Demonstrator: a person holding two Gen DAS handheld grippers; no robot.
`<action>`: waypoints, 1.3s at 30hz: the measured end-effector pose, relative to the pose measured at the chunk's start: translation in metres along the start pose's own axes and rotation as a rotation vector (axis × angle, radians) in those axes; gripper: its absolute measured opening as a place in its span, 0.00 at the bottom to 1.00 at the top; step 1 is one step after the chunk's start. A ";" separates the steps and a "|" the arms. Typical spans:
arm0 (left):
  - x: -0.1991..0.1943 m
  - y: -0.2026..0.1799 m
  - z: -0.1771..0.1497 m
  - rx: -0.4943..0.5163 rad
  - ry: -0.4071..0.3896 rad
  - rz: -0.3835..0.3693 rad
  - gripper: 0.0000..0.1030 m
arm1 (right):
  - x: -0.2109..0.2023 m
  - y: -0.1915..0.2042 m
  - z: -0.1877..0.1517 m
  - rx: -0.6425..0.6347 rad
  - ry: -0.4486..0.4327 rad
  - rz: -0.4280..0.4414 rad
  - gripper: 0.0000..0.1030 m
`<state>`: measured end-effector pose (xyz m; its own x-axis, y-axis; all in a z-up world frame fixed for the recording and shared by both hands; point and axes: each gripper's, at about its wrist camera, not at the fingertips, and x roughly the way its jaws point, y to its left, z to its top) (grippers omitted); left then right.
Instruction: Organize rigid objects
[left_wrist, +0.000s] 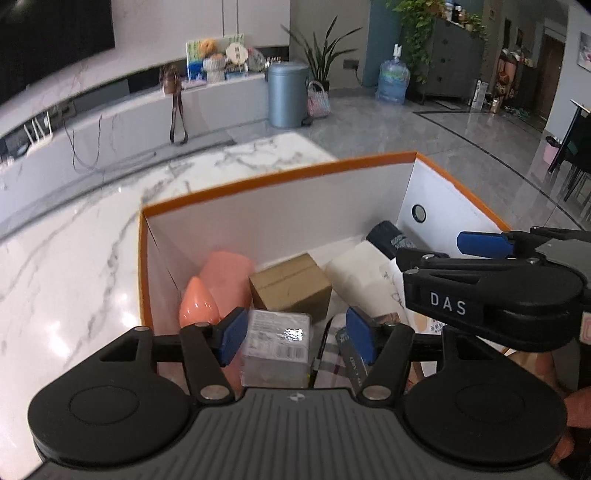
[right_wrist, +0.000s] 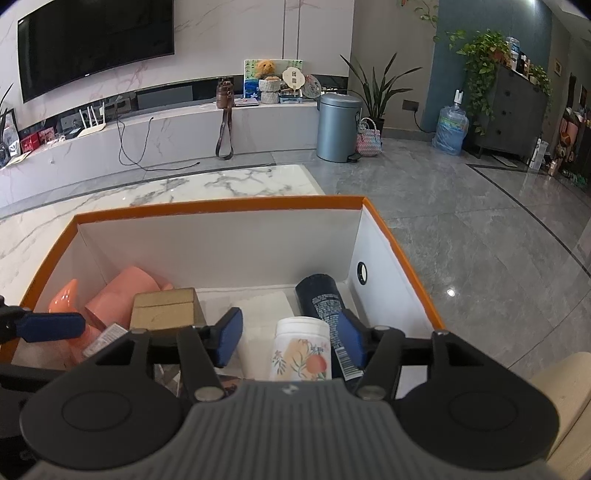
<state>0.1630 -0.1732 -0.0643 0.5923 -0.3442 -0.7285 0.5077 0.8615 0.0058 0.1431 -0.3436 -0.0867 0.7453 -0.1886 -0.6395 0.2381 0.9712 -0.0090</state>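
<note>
An orange-rimmed white box (left_wrist: 280, 177) (right_wrist: 221, 205) stands on the marble table. Inside it lie pink plastic pieces (left_wrist: 221, 284) (right_wrist: 122, 291), a small brown carton (left_wrist: 291, 286) (right_wrist: 164, 308), a dark blue bottle (right_wrist: 321, 301) and a white floral-print bottle (right_wrist: 303, 349). My left gripper (left_wrist: 295, 338) is open over the box's near left part. A clear-wrapped packet (left_wrist: 277, 347) lies between its pads, with a gap at the right pad. My right gripper (right_wrist: 290, 342) is open around the floral bottle, its pads clear of it; one left gripper finger (right_wrist: 48, 326) shows at the left edge.
The marble table (left_wrist: 74, 258) stretches left of the box and beyond it. Past the table lie a grey tiled floor (right_wrist: 461, 240), a blue-grey bin (right_wrist: 338, 127), a water jug (right_wrist: 450, 129) and a low TV bench (right_wrist: 166, 125). A hand (left_wrist: 569, 424) holds the right gripper.
</note>
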 end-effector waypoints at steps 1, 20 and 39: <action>-0.002 0.000 -0.001 0.006 -0.012 0.001 0.70 | 0.000 0.000 0.000 0.004 0.000 0.002 0.58; -0.066 0.043 -0.008 -0.155 -0.236 0.147 0.70 | -0.041 -0.006 0.001 0.017 -0.094 0.081 0.73; -0.112 0.052 -0.047 -0.188 -0.328 0.283 0.72 | -0.133 -0.006 -0.042 -0.031 -0.314 0.171 0.88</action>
<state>0.0937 -0.0720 -0.0147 0.8729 -0.1594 -0.4612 0.1932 0.9808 0.0269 0.0165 -0.3181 -0.0343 0.9288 -0.0543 -0.3665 0.0786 0.9956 0.0516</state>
